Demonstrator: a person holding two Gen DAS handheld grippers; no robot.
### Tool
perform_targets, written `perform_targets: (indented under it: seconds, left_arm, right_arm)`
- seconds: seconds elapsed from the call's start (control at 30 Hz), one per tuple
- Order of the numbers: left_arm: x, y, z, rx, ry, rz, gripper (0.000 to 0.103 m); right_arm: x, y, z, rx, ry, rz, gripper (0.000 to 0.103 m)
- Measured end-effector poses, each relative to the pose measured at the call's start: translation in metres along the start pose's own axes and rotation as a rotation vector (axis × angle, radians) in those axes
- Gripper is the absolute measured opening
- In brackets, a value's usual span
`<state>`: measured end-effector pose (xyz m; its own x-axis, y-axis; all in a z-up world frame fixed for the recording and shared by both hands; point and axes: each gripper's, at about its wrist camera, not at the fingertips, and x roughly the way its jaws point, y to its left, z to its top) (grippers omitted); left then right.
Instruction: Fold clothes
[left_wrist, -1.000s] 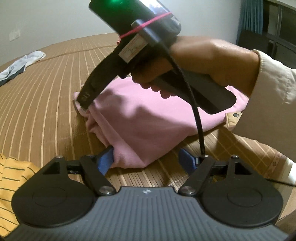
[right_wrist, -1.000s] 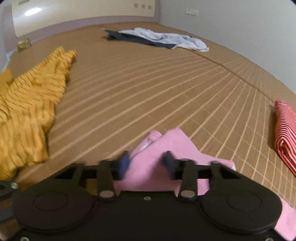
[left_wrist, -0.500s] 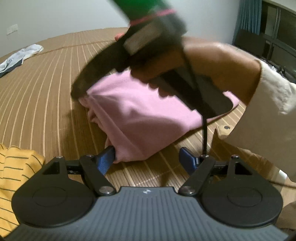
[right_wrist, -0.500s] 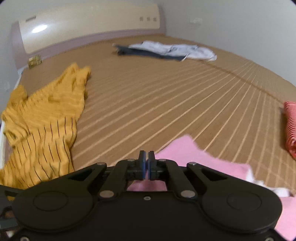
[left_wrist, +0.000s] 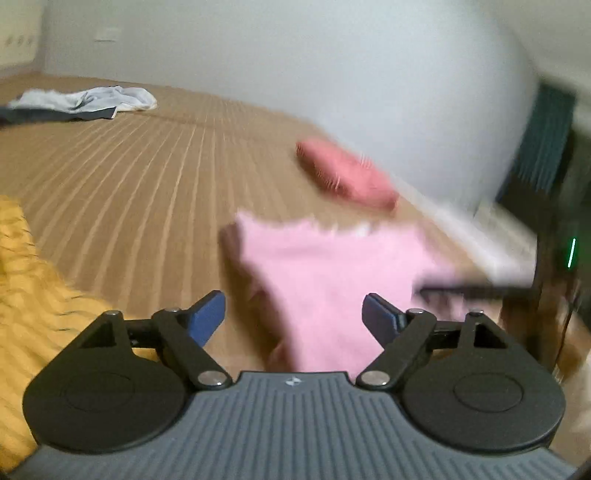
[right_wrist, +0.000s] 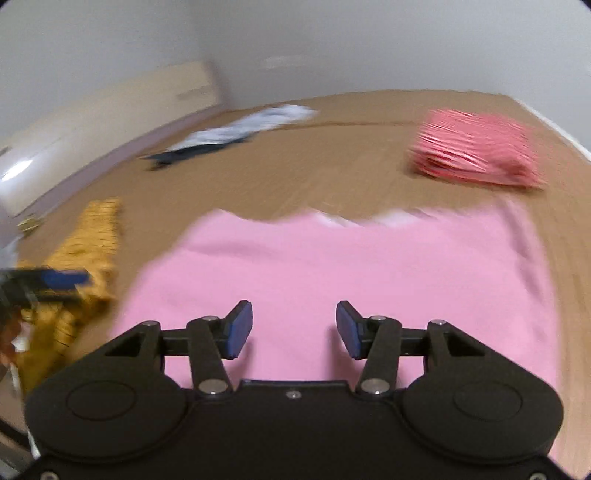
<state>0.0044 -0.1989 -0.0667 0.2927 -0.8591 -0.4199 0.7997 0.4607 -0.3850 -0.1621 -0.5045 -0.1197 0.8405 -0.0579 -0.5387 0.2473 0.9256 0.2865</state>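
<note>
Between the spread, empty right tongs (right_wrist: 294, 329) a pink garment (right_wrist: 351, 273) is seen, folded flat on the bed mat (right_wrist: 314, 166); left tongs (left_wrist: 293, 317) are likewise held wide. Beyond, a red striped piece (right_wrist: 476, 147) lies folded, while yellow (right_wrist: 85, 254) and white clothes (right_wrist: 243, 129) are left crumpled.

A plain pink cotton garment (right_wrist: 332, 280) lies on a tan, pale-striped woven bed mat (right_wrist: 314, 162). The folded cloth (right_wrist: 476, 147) is red with white stripes, the crumpled garment (left_wrist: 33, 295) mustard-yellow with dark stripes, and the tongs' pads (right_wrist: 240, 328) blue.
</note>
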Motion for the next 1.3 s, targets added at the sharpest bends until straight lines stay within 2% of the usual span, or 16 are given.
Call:
perform_targets:
  seconds: [0.07, 0.13, 0.3, 0.47, 0.53, 0.57, 0.6, 0.7, 0.83, 0.97, 1.1, 1.2, 1.27, 1.3]
  left_arm:
    - [0.021, -0.015, 0.0, 0.044, 0.023, -0.025, 0.086]
    - [0.047, -0.027, -0.004, 0.105, 0.092, 0.004, 0.086]
    - [0.051, -0.008, -0.003, 0.022, 0.114, 0.093, 0.086]
    - [0.053, 0.013, -0.002, -0.07, 0.127, 0.179, 0.086]
    - [0.053, 0.022, -0.001, -0.107, 0.133, 0.214, 0.086]
    - [0.053, 0.026, -0.001, -0.125, 0.135, 0.231, 0.086]
    - [0.048, 0.031, 0.002, -0.17, 0.108, 0.204, 0.086]
    - [0.034, 0.035, 0.01, -0.218, 0.008, 0.116, 0.086]
    - [0.025, 0.035, 0.014, -0.243, -0.058, 0.067, 0.087]
    - [0.025, 0.038, 0.015, -0.3, -0.054, 0.015, 0.088]
    - [0.019, 0.044, 0.016, -0.319, -0.043, 0.024, 0.093]
    - [0.023, 0.046, 0.015, -0.347, -0.014, 0.007, 0.093]
    - [0.027, 0.047, 0.013, -0.381, 0.001, -0.019, 0.093]
    - [0.029, 0.047, 0.012, -0.398, 0.008, -0.032, 0.093]
  right_arm:
    - [-0.009, -0.018, -0.012, 0.049, -0.018, -0.007, 0.053]
    - [-0.015, -0.03, -0.02, 0.072, -0.031, -0.019, 0.052]
    - [-0.036, -0.053, -0.033, 0.056, -0.028, -0.051, 0.052]
    - [-0.054, -0.071, -0.045, 0.051, -0.037, -0.034, 0.05]
    - [-0.06, -0.058, -0.043, 0.007, -0.045, -0.044, 0.051]
    - [-0.063, -0.05, -0.042, -0.018, -0.05, -0.049, 0.056]
    - [-0.066, -0.042, -0.041, -0.042, -0.056, -0.054, 0.058]
    - [-0.066, 0.009, -0.034, -0.181, -0.1, 0.062, 0.067]
    - [-0.032, 0.092, -0.038, -0.397, -0.087, 0.202, 0.075]
    - [0.009, 0.147, -0.043, -0.53, -0.04, 0.186, 0.076]
    - [0.037, 0.174, -0.045, -0.648, 0.042, 0.192, 0.076]
    - [0.056, 0.176, -0.044, -0.648, 0.091, 0.157, 0.056]
    - [0.057, 0.171, -0.042, -0.623, 0.07, 0.145, 0.028]
    - [0.056, 0.168, -0.042, -0.61, 0.054, 0.141, 0.022]
